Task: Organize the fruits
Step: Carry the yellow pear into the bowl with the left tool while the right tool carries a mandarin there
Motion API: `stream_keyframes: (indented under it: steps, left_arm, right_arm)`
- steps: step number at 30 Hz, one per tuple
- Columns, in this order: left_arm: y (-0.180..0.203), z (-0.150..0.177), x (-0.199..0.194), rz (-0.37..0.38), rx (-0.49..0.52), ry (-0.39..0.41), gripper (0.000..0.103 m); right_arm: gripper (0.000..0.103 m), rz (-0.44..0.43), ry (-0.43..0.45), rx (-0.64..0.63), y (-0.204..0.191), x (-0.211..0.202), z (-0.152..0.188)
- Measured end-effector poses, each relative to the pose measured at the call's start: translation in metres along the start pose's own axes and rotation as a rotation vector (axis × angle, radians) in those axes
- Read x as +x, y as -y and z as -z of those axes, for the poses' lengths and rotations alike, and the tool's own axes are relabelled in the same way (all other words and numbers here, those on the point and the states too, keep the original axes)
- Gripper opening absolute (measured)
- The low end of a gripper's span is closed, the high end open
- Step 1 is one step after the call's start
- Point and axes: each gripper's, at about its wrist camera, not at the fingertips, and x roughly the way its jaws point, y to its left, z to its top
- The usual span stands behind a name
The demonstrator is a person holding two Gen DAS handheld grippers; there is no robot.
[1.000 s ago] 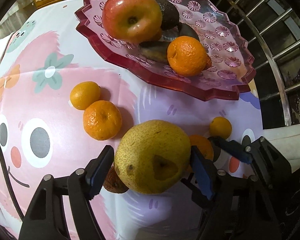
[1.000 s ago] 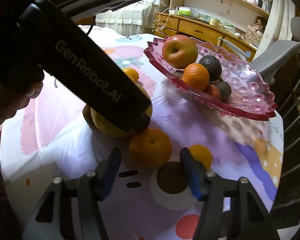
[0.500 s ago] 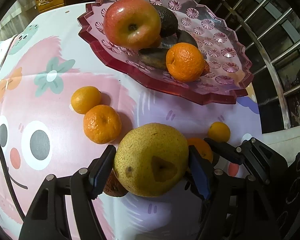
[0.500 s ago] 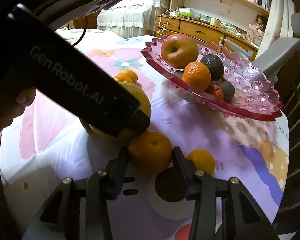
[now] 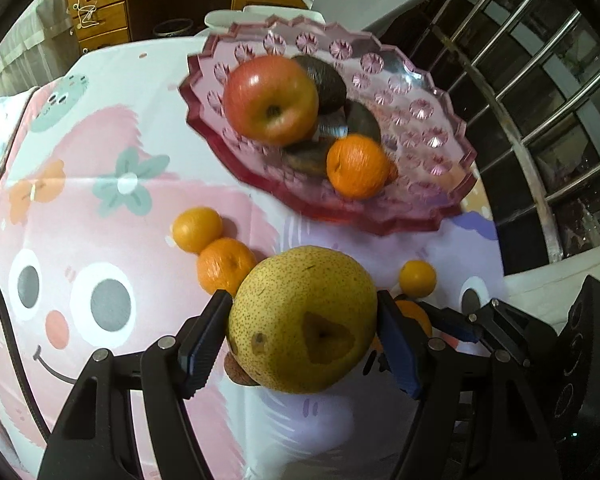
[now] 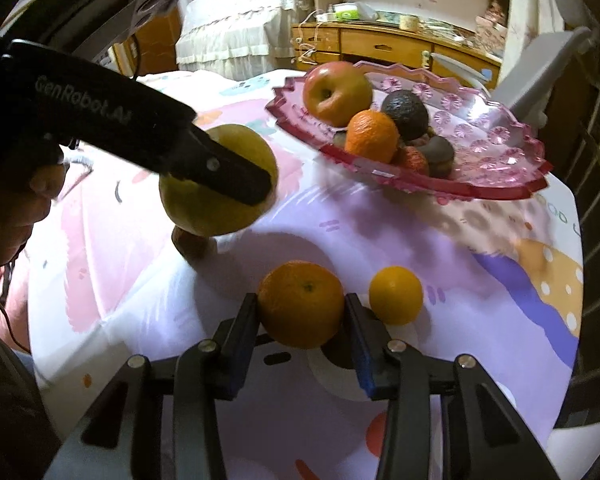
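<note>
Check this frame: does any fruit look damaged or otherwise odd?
Yes. The pear held by the left gripper has a dark sunken patch and a brown spot on its skin, which look like bruises or cuts. The tangerine in the right gripper looks sound.

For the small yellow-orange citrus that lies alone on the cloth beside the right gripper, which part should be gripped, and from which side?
Probably across its widest middle, coming from above. The small citrus is nearly round, so only the middle gives the pads a firm seat. The right gripper, shut on the orange, crowds one side, and the pink fruit plate stands beyond it; the top is free.
</note>
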Motion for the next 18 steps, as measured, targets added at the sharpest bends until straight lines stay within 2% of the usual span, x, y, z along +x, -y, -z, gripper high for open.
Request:
stream_keyframes:
  steps: [9, 12, 18]
  left_arm:
    - [0.014, -0.036, -0.043, 0.044, 0.073, 0.133, 0.07]
    - [0.02, -0.05, -0.053, 0.064, 0.098, 0.189, 0.07]
    - [0.043, -0.074, -0.058, 0.096, 0.151, 0.298, 0.07]
  right_arm:
    - [0.043, 0.055, 0.091, 0.131, 0.013, -0.033, -0.019]
    - [0.043, 0.073, 0.147, 0.198, 0.022, -0.046, -0.028]
    - [0.043, 0.127, 0.222, 0.269, 0.036, -0.058, -0.043]
